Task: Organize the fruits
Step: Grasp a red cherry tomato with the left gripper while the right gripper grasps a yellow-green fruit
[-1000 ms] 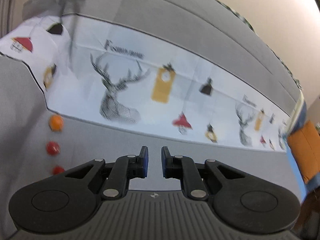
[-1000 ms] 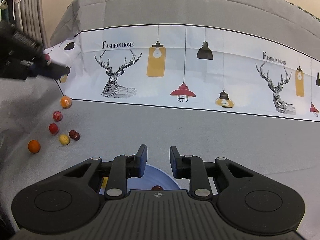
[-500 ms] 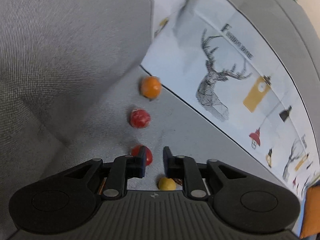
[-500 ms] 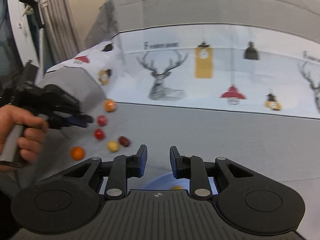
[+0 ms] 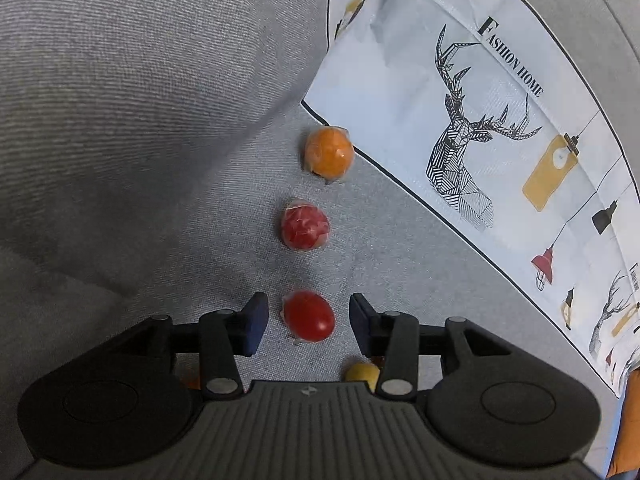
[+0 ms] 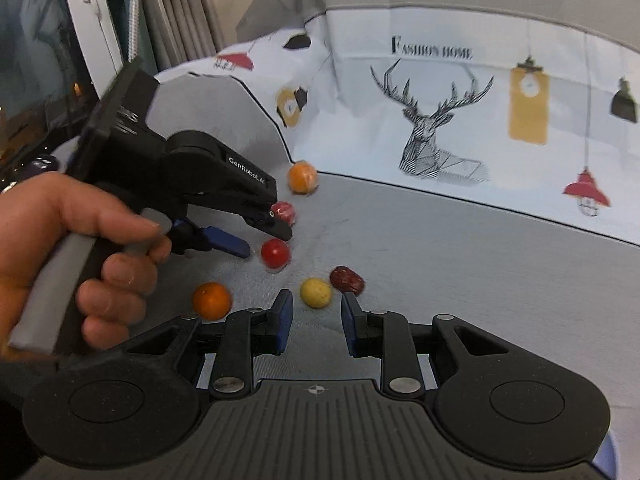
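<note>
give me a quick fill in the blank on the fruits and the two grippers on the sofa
1. The fruit between the left gripper fingers is a ____ tomato, which the pads do not touch.
2. The fruit nearest the deer-print cover is ____ in colour.
3. Just ahead of the right gripper lies a ____ round fruit.
4. The dark red date lies on the ____ seat cushion.

Missing words: red; orange; yellow; grey

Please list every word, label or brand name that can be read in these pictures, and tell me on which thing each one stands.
"FASHION HOME": printed above the deer drawing on the white patterned cloth, readable in both views.
"GenRobot.AI": white letters on the black body of the left gripper, seen from the right wrist view.
A second print at the far right edge of the cloth in the left wrist view is too small to read.
No text on the wrapped fruits.
</note>
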A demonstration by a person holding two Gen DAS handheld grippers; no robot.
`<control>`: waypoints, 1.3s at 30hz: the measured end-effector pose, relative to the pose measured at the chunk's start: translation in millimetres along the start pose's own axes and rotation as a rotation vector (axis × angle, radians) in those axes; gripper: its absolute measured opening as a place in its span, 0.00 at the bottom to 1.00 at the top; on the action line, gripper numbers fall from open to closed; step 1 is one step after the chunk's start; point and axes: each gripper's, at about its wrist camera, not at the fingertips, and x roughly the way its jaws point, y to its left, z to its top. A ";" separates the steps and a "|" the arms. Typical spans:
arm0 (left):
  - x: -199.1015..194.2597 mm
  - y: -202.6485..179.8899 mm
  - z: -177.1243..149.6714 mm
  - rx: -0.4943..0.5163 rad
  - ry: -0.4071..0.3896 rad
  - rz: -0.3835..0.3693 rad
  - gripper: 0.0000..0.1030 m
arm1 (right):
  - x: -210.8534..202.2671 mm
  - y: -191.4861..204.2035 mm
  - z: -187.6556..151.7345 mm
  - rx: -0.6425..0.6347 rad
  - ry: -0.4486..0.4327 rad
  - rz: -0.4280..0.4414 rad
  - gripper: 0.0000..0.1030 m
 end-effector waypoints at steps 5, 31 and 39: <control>6.9 -5.8 -0.7 0.035 0.012 0.011 0.47 | 37.5 2.7 6.4 0.004 0.024 0.008 0.34; 15.0 -20.5 -7.0 0.124 0.030 0.027 0.30 | 68.9 8.2 8.0 -0.090 0.041 -0.005 0.08; -4.3 -21.5 -10.9 0.100 0.005 0.013 0.30 | 41.9 10.4 4.5 -0.071 0.003 0.010 0.08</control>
